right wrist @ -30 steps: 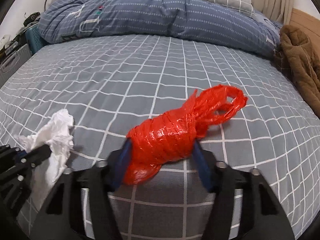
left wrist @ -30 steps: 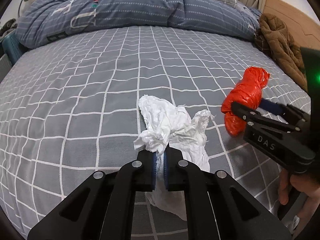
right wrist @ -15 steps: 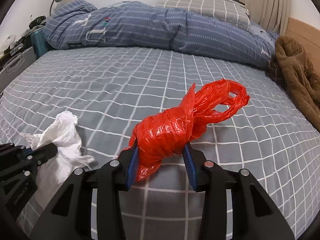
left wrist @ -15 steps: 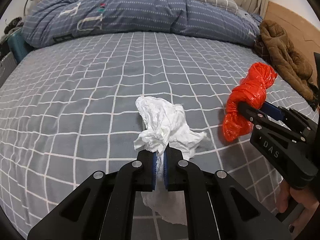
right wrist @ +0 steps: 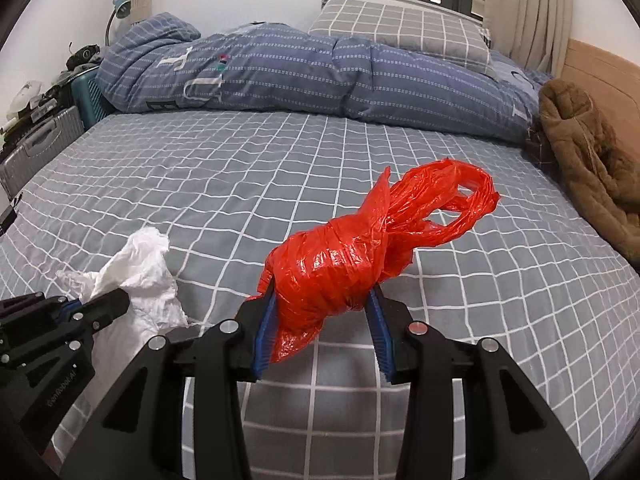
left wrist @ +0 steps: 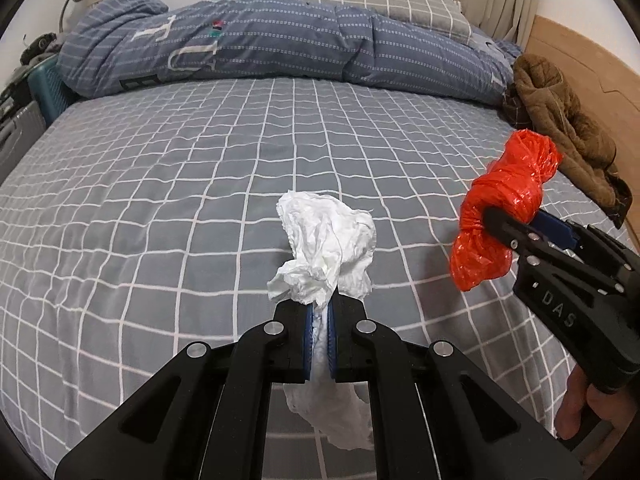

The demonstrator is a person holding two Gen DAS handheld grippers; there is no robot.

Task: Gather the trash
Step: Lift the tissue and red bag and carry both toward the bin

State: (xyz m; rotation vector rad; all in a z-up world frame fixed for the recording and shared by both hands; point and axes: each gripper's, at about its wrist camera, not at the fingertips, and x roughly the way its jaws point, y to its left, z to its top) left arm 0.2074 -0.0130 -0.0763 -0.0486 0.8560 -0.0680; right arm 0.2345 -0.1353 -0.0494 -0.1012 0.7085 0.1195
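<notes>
Pickup looks done on both sides — the left gripper [left wrist: 319, 330] is clamped on the crumpled white tissue [left wrist: 328, 248] and the right gripper [right wrist: 322, 330] on the knotted red plastic bag [right wrist: 340, 268], both clear of the checked bedsheet [left wrist: 160, 184] — leaving disposal, with no bin in sight.

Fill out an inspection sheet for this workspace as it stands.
Surface: bed with grey checked sheet, nothing left lying on its middle.
Job's things: crumpled white tissue and knotted red plastic bag, both held clear of the sheet.
Clutter: brown jacket at the right edge.
Grippers: left gripper shut on the tissue; right gripper clamps the bag.
Cables: nothing seen.
Surroundings: blue duvet, grey pillow, suitcase, curtain.
</notes>
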